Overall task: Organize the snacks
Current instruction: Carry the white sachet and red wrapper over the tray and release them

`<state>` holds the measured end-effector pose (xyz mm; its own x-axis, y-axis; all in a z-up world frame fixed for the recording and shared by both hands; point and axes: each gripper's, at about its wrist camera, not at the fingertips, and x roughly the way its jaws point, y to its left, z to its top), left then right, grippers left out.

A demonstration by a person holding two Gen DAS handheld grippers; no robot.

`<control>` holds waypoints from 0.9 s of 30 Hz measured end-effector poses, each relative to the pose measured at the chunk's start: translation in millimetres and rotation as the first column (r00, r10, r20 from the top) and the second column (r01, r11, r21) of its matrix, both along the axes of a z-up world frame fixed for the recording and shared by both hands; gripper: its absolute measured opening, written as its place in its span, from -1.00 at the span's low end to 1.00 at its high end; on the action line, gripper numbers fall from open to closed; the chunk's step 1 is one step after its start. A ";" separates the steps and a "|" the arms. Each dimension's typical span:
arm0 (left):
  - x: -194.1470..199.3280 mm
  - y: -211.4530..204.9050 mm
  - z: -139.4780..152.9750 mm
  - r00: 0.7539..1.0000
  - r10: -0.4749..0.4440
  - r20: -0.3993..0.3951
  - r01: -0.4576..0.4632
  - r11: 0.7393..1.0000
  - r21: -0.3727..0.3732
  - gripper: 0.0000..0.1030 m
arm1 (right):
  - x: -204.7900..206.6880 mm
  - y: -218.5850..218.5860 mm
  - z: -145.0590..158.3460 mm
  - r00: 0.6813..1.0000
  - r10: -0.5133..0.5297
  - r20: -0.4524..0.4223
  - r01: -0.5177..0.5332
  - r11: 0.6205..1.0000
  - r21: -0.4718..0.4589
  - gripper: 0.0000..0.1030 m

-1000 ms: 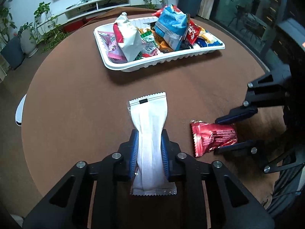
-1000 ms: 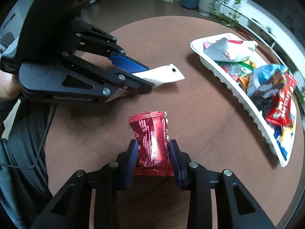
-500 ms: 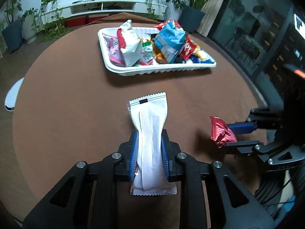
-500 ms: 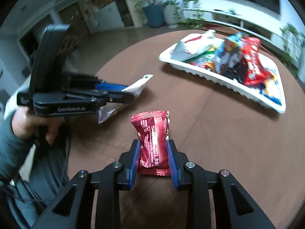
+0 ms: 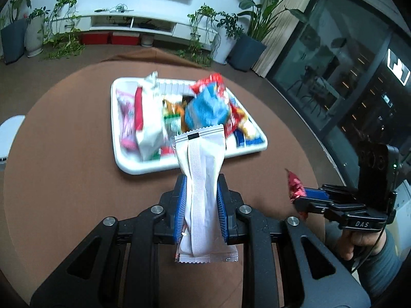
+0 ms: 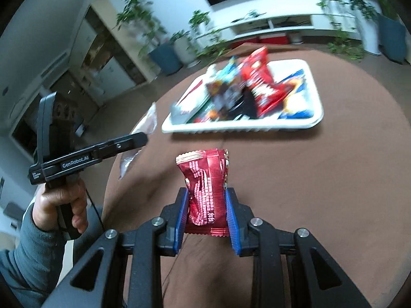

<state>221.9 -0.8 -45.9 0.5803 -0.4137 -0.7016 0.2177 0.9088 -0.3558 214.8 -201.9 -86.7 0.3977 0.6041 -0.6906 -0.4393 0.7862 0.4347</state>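
Left gripper (image 5: 199, 211) pinches white packet (image 5: 201, 179) mid-body — right gripper (image 6: 207, 210) pinches red packet (image 6: 205, 192). Both clear of the surface (image 5: 64, 179), likely bound for the tray (image 5: 143, 170).

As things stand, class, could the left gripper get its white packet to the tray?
Probably yes. The left gripper holds the white packet clamped and raised, and only bare table lies between it and the tray.

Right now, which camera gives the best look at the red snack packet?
The right wrist view: the red snack packet sits centre frame, face-on, with its print showing, pinched between the right tongs. The left wrist view catches only a thin crinkled end of the packet, edge-on at the far right.
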 end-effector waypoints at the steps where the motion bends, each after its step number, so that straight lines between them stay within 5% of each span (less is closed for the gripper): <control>1: 6.7 -0.7 4.7 1.000 0.003 0.008 -0.003 1.000 0.002 -0.61 | 6.5 -6.1 6.5 1.000 -0.020 0.010 0.020 1.000 0.005 -0.40; 12: 99.2 -4.9 29.3 0.999 0.038 0.009 -0.038 0.999 0.006 -0.61 | 98.5 -22.7 52.2 0.988 -0.136 0.069 0.136 0.991 0.011 -0.40; 19: 135.9 -17.9 14.6 0.999 0.041 -0.015 -0.040 0.998 0.046 -0.61 | 166.3 -13.1 32.6 0.982 -0.186 0.021 0.187 0.981 -0.045 -0.40; 27: 163.4 -26.9 -19.7 0.997 0.046 -0.054 -0.042 0.996 0.075 -0.61 | 199.0 1.4 -2.1 0.978 -0.205 -0.024 0.201 0.972 -0.119 -0.40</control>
<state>385.3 -27.7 -65.6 0.5556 -0.3349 -0.7610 0.1589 0.9412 -0.2982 413.9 -200.5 -88.8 0.4774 0.4289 -0.7669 -0.2509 0.9030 0.3488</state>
